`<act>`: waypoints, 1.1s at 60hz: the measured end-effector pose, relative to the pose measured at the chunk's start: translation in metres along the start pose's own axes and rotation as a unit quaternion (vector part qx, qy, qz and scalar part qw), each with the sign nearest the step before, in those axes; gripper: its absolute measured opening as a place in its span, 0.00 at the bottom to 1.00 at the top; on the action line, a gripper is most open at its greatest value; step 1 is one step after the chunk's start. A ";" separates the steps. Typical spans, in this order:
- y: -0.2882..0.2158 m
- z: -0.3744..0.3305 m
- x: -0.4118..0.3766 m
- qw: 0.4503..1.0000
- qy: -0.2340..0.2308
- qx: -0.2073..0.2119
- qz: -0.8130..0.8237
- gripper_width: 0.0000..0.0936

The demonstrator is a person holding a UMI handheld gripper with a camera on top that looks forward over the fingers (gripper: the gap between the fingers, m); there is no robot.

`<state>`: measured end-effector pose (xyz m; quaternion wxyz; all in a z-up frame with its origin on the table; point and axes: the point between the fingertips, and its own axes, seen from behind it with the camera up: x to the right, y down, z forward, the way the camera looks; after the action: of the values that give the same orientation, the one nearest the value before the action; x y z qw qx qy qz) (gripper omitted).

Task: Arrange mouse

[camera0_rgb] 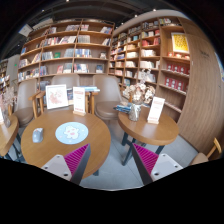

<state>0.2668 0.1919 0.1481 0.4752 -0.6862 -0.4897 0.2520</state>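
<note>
A small grey mouse (38,134) lies on the left part of a round wooden table (55,148). Just right of it on the same table sits a round white and blue mat (71,132). My gripper (111,162) hangs above the floor, nearer than the tables, and is open. Nothing is between its magenta pads (76,158). The left finger overlaps the near edge of the mouse's table. The mouse is ahead and to the left of the fingers.
A second round table (150,131) stands ahead right, bearing a white sign (156,108) and a small object (135,112). Two standing cards (57,96) rise at the back of the left table. Wooden chairs (38,103) and tall bookshelves (75,50) stand behind.
</note>
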 end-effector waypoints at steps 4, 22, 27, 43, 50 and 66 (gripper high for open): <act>0.000 -0.007 -0.007 1.000 -0.007 0.003 -0.005 0.91; 0.000 -0.018 -0.101 0.997 -0.065 0.008 -0.027 0.91; 0.003 -0.023 -0.131 0.996 -0.081 0.008 -0.036 0.91; 0.017 -0.044 -0.227 0.989 -0.137 0.002 -0.061 0.91; 0.027 -0.050 -0.263 0.985 -0.159 -0.005 -0.069 0.91; 0.047 -0.044 -0.326 0.978 -0.186 -0.013 -0.091 0.91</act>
<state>0.1947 -0.1267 0.0854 0.3878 -0.5858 -0.6331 0.3249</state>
